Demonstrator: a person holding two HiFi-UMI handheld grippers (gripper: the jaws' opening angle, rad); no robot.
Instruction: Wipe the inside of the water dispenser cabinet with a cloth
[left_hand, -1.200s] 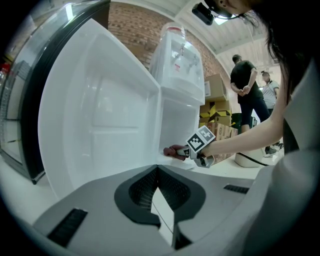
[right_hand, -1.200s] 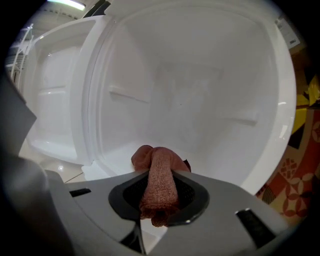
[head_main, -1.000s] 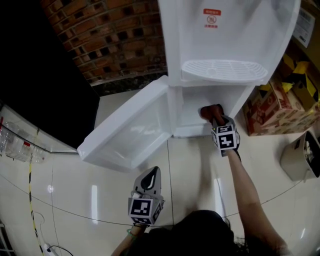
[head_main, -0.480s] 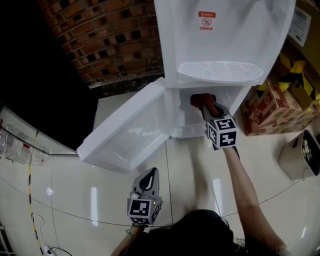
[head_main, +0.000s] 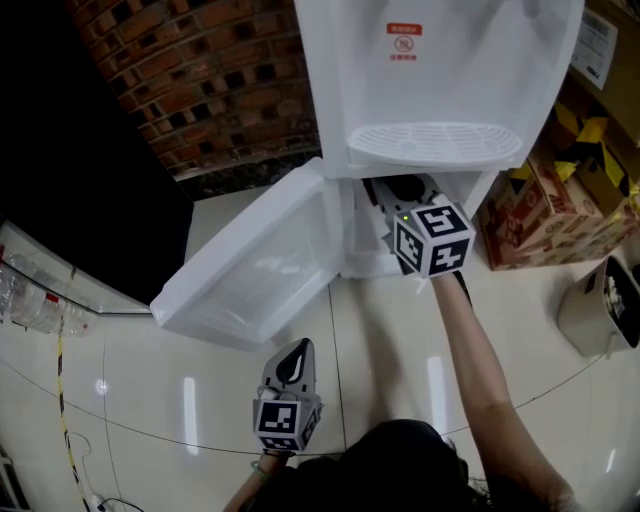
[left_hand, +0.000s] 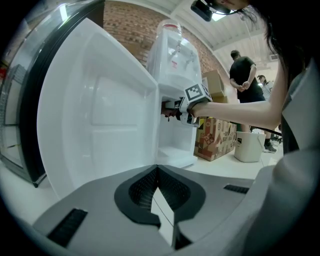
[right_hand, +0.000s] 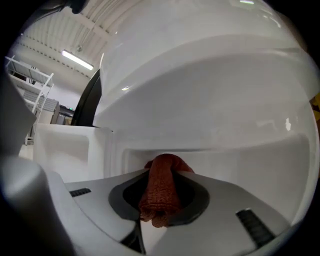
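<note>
Right gripper view, right gripper (right_hand: 162, 176) clenched on a rust-red cloth (right_hand: 159, 192) bunched between its jaws, reaching into the white water dispenser cabinet (head_main: 368, 232) just beneath the drip tray (head_main: 435, 143), cabinet door (head_main: 250, 265) swung open, left gripper (head_main: 293, 362) well apart, jaws together, nothing held.

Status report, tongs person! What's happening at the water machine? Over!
Right tongs shut on red cloth, up inside the cabinet. Left tongs shut, empty, low by the floor. Door wide open, nothing in the way.
</note>
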